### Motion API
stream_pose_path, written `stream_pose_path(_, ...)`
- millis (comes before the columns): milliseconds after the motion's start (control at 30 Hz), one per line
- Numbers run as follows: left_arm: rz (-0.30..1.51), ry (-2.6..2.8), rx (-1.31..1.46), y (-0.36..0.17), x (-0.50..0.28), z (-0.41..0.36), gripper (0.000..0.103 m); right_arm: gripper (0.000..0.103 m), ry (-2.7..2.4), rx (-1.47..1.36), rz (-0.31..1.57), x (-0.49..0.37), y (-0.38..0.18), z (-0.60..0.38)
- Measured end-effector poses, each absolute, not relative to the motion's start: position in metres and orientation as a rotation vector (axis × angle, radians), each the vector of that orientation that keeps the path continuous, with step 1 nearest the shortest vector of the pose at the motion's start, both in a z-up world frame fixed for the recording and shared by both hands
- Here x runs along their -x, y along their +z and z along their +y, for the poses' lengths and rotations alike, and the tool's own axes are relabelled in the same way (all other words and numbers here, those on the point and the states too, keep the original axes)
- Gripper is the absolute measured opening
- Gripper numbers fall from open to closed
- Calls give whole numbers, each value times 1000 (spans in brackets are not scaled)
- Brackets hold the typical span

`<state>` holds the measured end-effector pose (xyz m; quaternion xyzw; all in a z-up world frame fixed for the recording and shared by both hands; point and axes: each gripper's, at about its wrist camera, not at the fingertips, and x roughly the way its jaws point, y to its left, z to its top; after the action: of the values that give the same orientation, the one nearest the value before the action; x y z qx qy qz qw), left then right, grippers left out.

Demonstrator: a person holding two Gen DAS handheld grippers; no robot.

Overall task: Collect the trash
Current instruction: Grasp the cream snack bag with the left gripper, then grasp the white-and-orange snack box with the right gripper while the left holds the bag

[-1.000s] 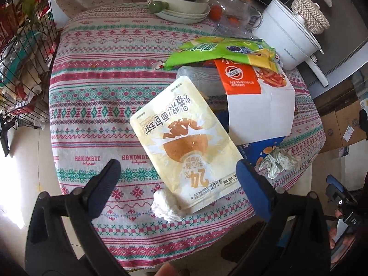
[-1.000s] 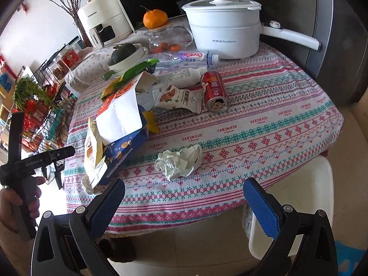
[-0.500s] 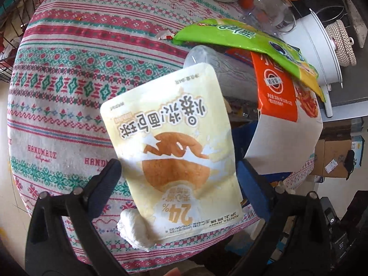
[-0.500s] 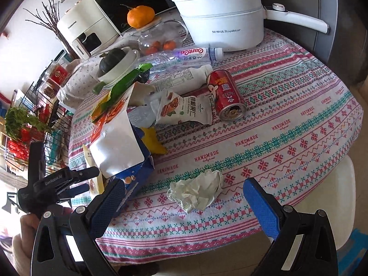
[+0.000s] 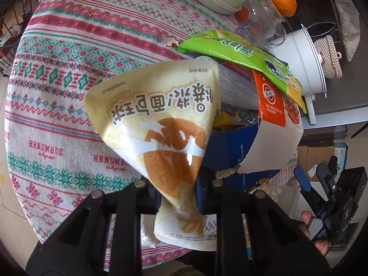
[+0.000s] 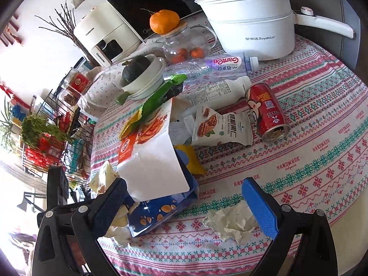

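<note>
My left gripper (image 5: pixel 177 195) is shut on a pale yellow snack bag (image 5: pixel 161 124) and pinches its lower part, so the bag stands up over the table edge. Behind it lie a green wrapper (image 5: pixel 241 55), an orange-and-white carton (image 5: pixel 273 124) and a blue box (image 5: pixel 230 147). My right gripper (image 6: pixel 184 204) is open above the table's near edge. A crumpled white paper (image 6: pixel 232 223) lies between its fingers, near the right one. The blue box (image 6: pixel 158 211) sits by the left finger. A red can (image 6: pixel 266 112), a nut packet (image 6: pixel 220 128) and two plastic bottles (image 6: pixel 214 66) lie further back.
A white electric pot (image 6: pixel 248 27), a glass teapot with an orange on top (image 6: pixel 184 41), stacked bowls with a dark squash (image 6: pixel 142 76) and a white appliance (image 6: pixel 103 36) stand at the back. A wire rack (image 6: pixel 50 142) stands left of the table.
My left gripper moved in and shut on the yellow snack bag, which now lifts off the cloth. My right gripper moved closer, over the crumpled paper, still open.
</note>
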<state>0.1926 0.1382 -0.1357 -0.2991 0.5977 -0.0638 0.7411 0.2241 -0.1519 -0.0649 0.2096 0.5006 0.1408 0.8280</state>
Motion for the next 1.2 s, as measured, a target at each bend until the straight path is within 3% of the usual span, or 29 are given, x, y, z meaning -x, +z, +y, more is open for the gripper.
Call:
stream_pose_path(400, 1129, -162, 470, -87, -178, 151, 21, 69, 432, -650, 1025, -274, -92, -132)
stream_pose_path(500, 1128, -169, 450, -90, -179, 151, 21, 52, 477, -708, 1024, -282, -103, -133)
stream_pose_path(567, 1123, -170, 441, -88, -175, 151, 21, 17, 510, -747, 1016, -284, -107, -136)
stream_pose_path(633, 1115, -175, 440, -86, -175, 150, 21, 10, 532, -814, 997, -284, -109, -144)
stream_pose_path(800, 1082, -193, 433, -77, -172, 142, 21, 4, 546, -841, 910, -272, -81, -165)
stream_pose_path(1200, 990, -370, 365, -49, -162, 74, 21, 4, 519, -751, 733, -203, 0, -239)
